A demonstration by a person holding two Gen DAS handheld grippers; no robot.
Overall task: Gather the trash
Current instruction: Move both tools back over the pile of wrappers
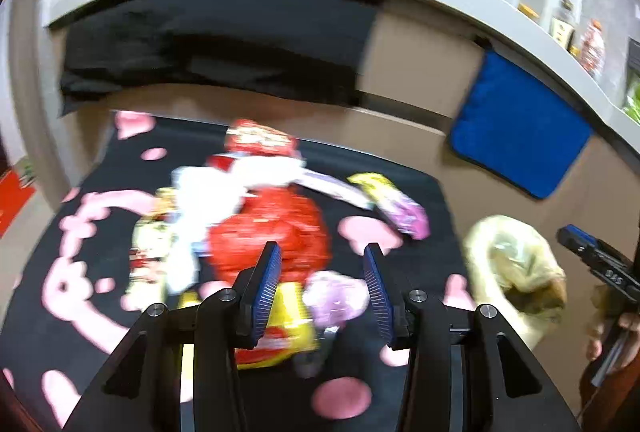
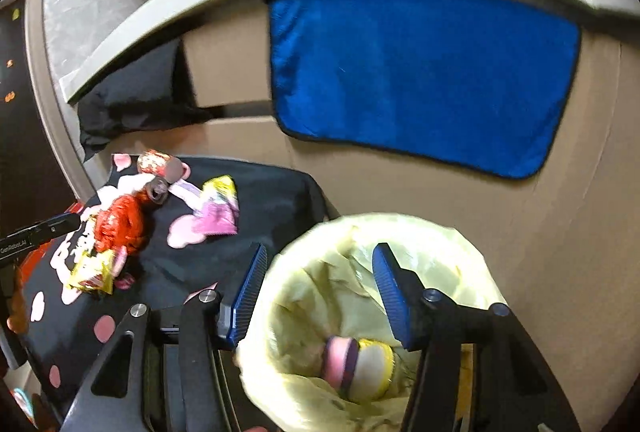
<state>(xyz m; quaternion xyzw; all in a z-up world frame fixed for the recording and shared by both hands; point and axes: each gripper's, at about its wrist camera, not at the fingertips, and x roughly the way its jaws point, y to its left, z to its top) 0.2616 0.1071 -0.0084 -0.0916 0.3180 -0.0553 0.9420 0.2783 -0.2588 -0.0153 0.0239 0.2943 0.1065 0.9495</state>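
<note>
**One wrapper in the bin, more still to pick up**

The right gripper (image 2: 318,292) hangs over the bin with the yellow bag (image 2: 460,252). Its fingers are wide apart with nothing between them. A pink and yellow wrapper (image 2: 358,368) sits down inside the bag, so this drop looks done.

The left gripper (image 1: 322,290) is over the pile of trash (image 1: 256,216) on the black cloth with pink shapes (image 1: 72,272). Its fingers are partly apart and not holding anything. The left view is blurry.

The step now looks like reaching for the next piece. The red crinkly bag (image 1: 276,228) is right in front of the left fingers. To get it, the fingers should go down around it and squeeze.

Counting from the right view: one bin, one wrapper in it, and about six pieces left on the cloth. They overlap, so I cannot count them for sure. One blue towel (image 2: 420,80) hangs on the wall behind.
</note>
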